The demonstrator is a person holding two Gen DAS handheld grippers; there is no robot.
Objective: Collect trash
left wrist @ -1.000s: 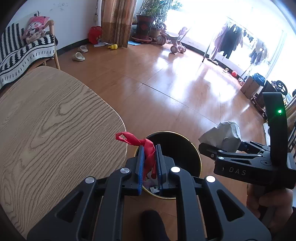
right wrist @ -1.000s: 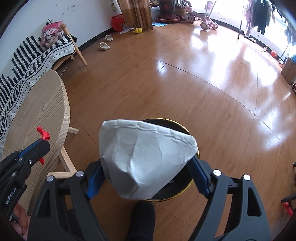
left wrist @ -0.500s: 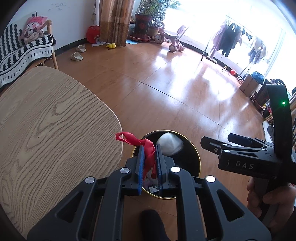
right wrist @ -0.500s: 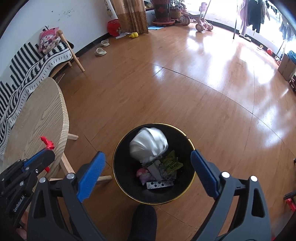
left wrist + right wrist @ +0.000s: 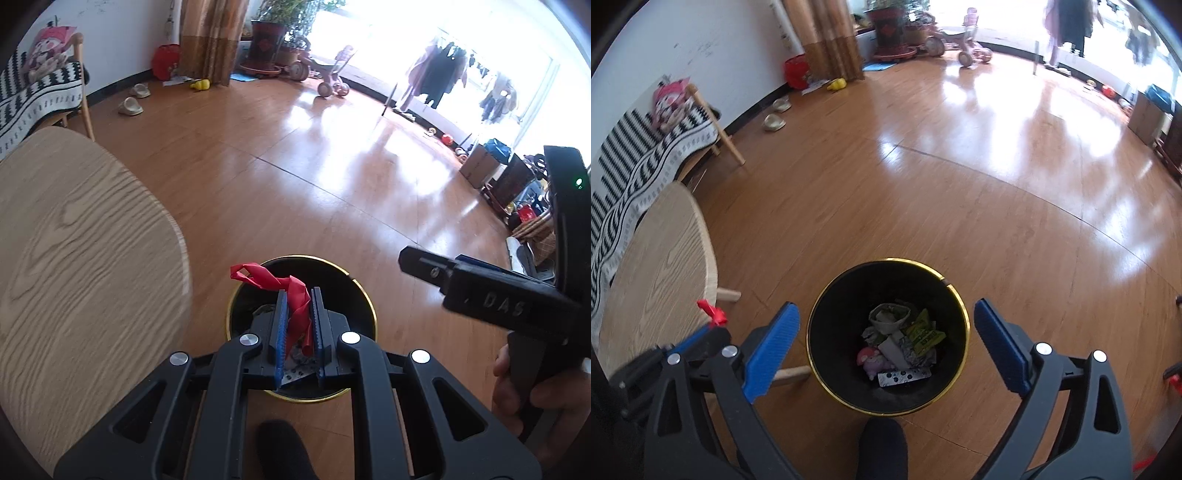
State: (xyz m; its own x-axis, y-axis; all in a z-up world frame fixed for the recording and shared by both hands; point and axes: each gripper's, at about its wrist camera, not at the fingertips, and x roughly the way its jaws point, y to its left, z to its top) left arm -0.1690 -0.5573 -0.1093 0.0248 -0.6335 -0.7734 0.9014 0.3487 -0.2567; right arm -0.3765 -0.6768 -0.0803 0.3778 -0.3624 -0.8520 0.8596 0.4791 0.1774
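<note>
A black trash bin with a gold rim stands on the wood floor; it also shows in the left wrist view. It holds a crumpled paper wad, a green wrapper and a blister pack. My left gripper is shut on a red scrap and holds it over the bin's near side. My right gripper is open and empty above the bin; it shows in the left wrist view at the right.
A round wooden table stands left of the bin, its legs close to the bin. A bench with a striped blanket stands by the wall. Slippers, a tricycle and a plant pot are far back.
My right gripper opened and dropped the white paper wad into the bin, where it has settled. Both grippers shifted a little. The left gripper still holds the red scrap.
</note>
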